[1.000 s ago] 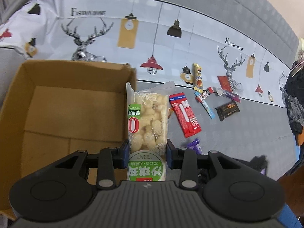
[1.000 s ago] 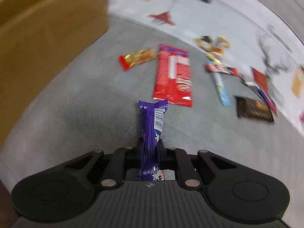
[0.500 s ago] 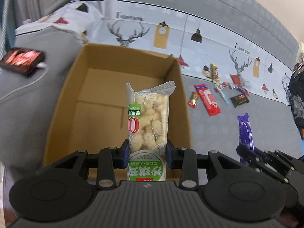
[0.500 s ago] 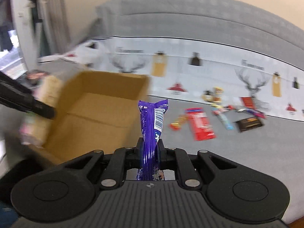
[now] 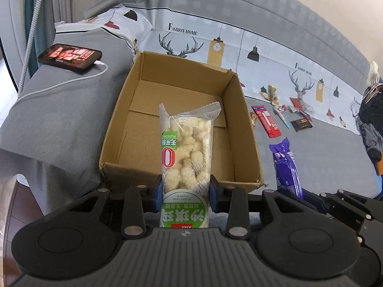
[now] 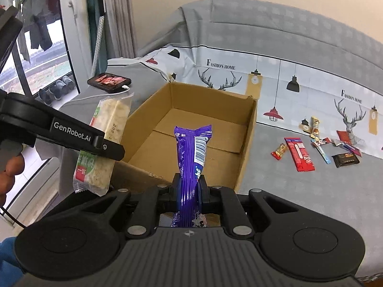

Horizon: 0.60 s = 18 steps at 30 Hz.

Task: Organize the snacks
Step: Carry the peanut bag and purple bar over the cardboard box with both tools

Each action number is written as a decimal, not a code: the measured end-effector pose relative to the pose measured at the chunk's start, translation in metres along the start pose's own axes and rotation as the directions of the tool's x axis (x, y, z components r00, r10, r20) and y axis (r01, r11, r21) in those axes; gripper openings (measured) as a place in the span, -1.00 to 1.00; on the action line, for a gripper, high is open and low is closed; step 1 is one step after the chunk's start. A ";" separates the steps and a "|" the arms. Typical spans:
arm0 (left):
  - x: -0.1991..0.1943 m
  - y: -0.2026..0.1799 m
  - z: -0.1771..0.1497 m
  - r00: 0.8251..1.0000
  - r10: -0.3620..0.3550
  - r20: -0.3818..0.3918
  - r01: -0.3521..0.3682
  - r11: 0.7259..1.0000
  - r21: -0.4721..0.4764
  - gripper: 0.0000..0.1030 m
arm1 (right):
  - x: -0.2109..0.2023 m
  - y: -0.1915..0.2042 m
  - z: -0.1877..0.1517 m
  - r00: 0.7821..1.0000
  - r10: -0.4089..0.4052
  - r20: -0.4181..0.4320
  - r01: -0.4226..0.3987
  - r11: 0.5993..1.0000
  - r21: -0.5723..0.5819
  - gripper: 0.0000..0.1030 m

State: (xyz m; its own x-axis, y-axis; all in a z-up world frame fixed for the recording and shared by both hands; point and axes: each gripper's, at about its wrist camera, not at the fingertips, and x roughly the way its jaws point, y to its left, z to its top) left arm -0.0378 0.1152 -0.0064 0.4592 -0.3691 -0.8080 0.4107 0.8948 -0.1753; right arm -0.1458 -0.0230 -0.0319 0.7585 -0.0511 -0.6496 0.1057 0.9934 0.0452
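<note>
My left gripper (image 5: 186, 191) is shut on a clear bag of pale puffed snack with a green label (image 5: 186, 153), held upright just before the near edge of an open cardboard box (image 5: 249, 143). The box has nothing inside. My right gripper (image 6: 189, 189) is shut on a purple snack bar (image 6: 191, 153), held upright near the box's near right corner. In the right wrist view the left gripper (image 6: 105, 144) and its bag (image 6: 105, 138) are at the left of the box (image 6: 134, 124). The purple bar also shows in the left wrist view (image 5: 286, 167).
Several small snacks lie on the grey bed to the right of the box, among them a red bar (image 6: 299, 156) and a dark packet (image 6: 346, 159). A phone on a white cable (image 5: 69, 57) lies on a grey pillow to the left. A window is at far left.
Both grippers have risen and pulled back from the snacks on the bed, each holding its snack. The whole box now lies ahead of them and the two grippers are side by side.
</note>
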 end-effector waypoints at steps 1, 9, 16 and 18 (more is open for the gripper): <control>-0.001 0.001 -0.001 1.000 -0.004 0.002 0.004 1.000 -0.002 -0.20 | -0.001 0.003 0.000 1.000 -0.002 0.001 0.002 1.000 -0.004 -0.75; -0.007 0.009 -0.004 0.999 -0.022 0.025 0.022 1.000 -0.016 -0.20 | -0.004 0.016 0.002 1.000 -0.015 0.005 0.015 0.999 -0.044 -0.75; -0.008 0.011 -0.005 0.999 -0.022 0.029 0.023 1.000 -0.021 -0.20 | -0.003 0.016 0.001 1.000 -0.013 -0.002 0.013 0.998 -0.055 -0.75; -0.007 0.011 -0.004 0.999 -0.025 0.034 0.025 0.999 -0.021 -0.20 | -0.002 0.016 0.001 1.000 -0.016 -0.006 0.015 0.998 -0.057 -0.75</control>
State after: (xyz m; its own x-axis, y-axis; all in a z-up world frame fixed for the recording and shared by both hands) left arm -0.0394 0.1289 -0.0044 0.4754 -0.3994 -0.7839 0.4055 0.8902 -0.2076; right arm -0.1450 -0.0074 -0.0292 0.7530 -0.0663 -0.6546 0.0806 0.9967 -0.0081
